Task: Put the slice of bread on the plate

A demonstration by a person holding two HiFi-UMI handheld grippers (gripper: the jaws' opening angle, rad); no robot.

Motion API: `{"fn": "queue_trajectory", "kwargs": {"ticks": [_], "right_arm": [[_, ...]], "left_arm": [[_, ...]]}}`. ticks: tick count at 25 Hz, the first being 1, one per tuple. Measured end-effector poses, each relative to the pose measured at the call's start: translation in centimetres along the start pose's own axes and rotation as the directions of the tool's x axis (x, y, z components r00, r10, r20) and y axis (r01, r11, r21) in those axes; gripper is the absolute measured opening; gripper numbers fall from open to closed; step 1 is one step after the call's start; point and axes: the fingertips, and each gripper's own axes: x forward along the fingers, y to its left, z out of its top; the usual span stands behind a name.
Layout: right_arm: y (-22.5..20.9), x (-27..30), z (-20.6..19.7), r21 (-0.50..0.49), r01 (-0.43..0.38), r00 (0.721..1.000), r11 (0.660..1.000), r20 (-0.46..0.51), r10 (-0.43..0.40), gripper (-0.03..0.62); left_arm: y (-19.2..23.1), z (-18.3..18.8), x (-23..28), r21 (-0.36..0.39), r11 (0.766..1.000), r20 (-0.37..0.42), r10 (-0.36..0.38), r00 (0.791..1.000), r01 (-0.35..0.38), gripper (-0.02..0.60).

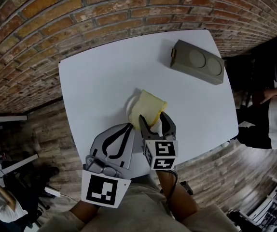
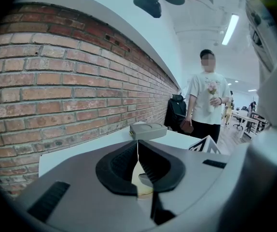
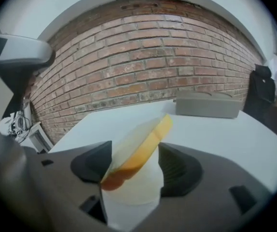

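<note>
A yellow-crusted slice of bread (image 1: 149, 106) rests tilted on a small white plate (image 1: 130, 106) in the middle of the white table (image 1: 100, 76). My right gripper (image 1: 155, 121) is at the slice's near edge, jaws open on either side of it. In the right gripper view the bread (image 3: 141, 146) leans towards the left jaw with a gap to the right one, above the plate (image 3: 133, 192), inside my right gripper (image 3: 137, 166). My left gripper (image 1: 129, 127) sits just left of it, shut and empty; its pads meet in the left gripper view (image 2: 138, 151).
A grey toaster (image 1: 199, 62) with two round slots stands at the table's far right corner, also seen as the toaster (image 2: 148, 129) (image 3: 208, 105). A brick wall runs behind the table. A person (image 2: 207, 100) stands beyond the table's right side.
</note>
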Motion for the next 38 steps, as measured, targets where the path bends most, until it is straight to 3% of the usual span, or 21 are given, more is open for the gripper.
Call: {"fn": "queue_trajectory", "kwargs": {"ticks": [10, 21, 22, 23, 25, 27, 34, 38], "right_arm": [[-1.2, 0.6, -2.0, -0.033, 0.072, 0.991, 0.997, -0.112, -0.075, 0.419], [-1.4, -0.4, -0.9, -0.014, 0.092, 0.994, 0.996, -0.054, -0.093, 0.417], [-1.4, -0.6, -0.5, -0.017, 0.1, 0.994, 0.995, -0.036, -0.101, 0.408], [-1.6, -0.8, 0.0, -0.025, 0.112, 0.994, 0.993, -0.013, -0.112, 0.339], [-1.8, -1.4, 0.8, -0.034, 0.133, 0.991, 0.991, 0.028, -0.132, 0.133], [-1.9, -1.8, 1.4, -0.019, 0.133, 0.99, 0.991, 0.05, -0.132, 0.026], [-1.0, -3.6, 3.6, 0.01, 0.097, 0.987, 0.995, 0.125, -0.098, 0.006], [-0.2, -5.3, 6.3, -0.027, 0.089, 0.973, 0.996, 0.216, -0.081, 0.006]], "left_arm": [[0.2, 0.1, -0.1, -0.001, 1.0, 0.003, 0.002, 1.0, -0.002, 0.014], [-0.1, 0.3, -0.5, -0.005, 1.0, 0.008, 0.001, 1.0, -0.001, 0.014], [-0.1, 0.3, -0.5, -0.005, 1.0, 0.01, 0.0, 1.0, 0.0, 0.014], [-0.2, 0.4, -0.4, -0.004, 1.0, 0.012, -0.001, 1.0, 0.001, 0.014], [-0.3, 0.5, -0.5, 0.0, 1.0, 0.014, -0.001, 1.0, 0.001, 0.014], [-0.5, 0.5, -0.5, 0.007, 1.0, 0.017, -0.004, 1.0, 0.004, 0.014], [-0.8, 0.8, -0.8, 0.005, 1.0, 0.026, -0.012, 1.0, 0.012, 0.014], [-0.9, 0.9, -1.0, 0.008, 1.0, 0.033, -0.016, 0.999, 0.016, 0.014]]}}
